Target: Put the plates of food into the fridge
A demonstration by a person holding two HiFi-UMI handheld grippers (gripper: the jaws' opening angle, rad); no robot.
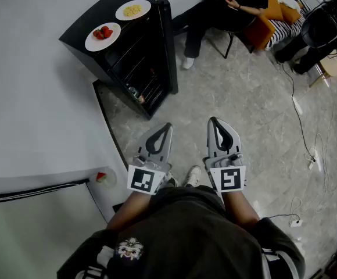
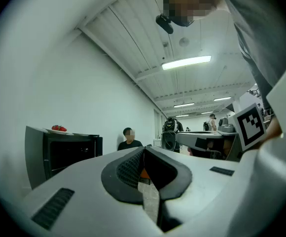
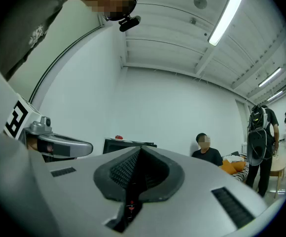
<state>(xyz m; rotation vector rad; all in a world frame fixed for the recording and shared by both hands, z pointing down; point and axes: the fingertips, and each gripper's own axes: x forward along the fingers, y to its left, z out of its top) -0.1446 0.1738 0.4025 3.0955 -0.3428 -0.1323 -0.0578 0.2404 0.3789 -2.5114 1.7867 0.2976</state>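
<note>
A person is standing on a pale stone floor, seen from above, holding a two-jaw gripper in each hand at waist height. The left gripper (image 1: 166, 127) is pointing forward with its jaws pressed together and nothing between them. The right gripper (image 1: 214, 122), just beside it, is also pinched closed and carrying nothing.

Well ahead of the left gripper, and off to its left, a black fridge (image 1: 157, 45) is standing against a white wall. Two plates are sitting on its top, neither one inside it. The plate of strawberries (image 1: 89, 42) is the nearer to the grippers; the plate of yellow food (image 1: 121, 13) is lying beyond it. Shelves are showing through the fridge front, but I cannot tell whether the door is open or merely glass.

Close to the left gripper's left side, a small dish (image 1: 107, 182) with something red is resting at the edge of a white surface. Beyond the right gripper a seated person (image 1: 226, 4) is waiting near the fridge, and cables (image 1: 308, 138) are trailing over the floor to its right.

Nothing of the task appears to be started. The likely trouble: a plate pinched by its rim may tip, so strawberries roll off. A foot may also snag the cables while walking in.
</note>
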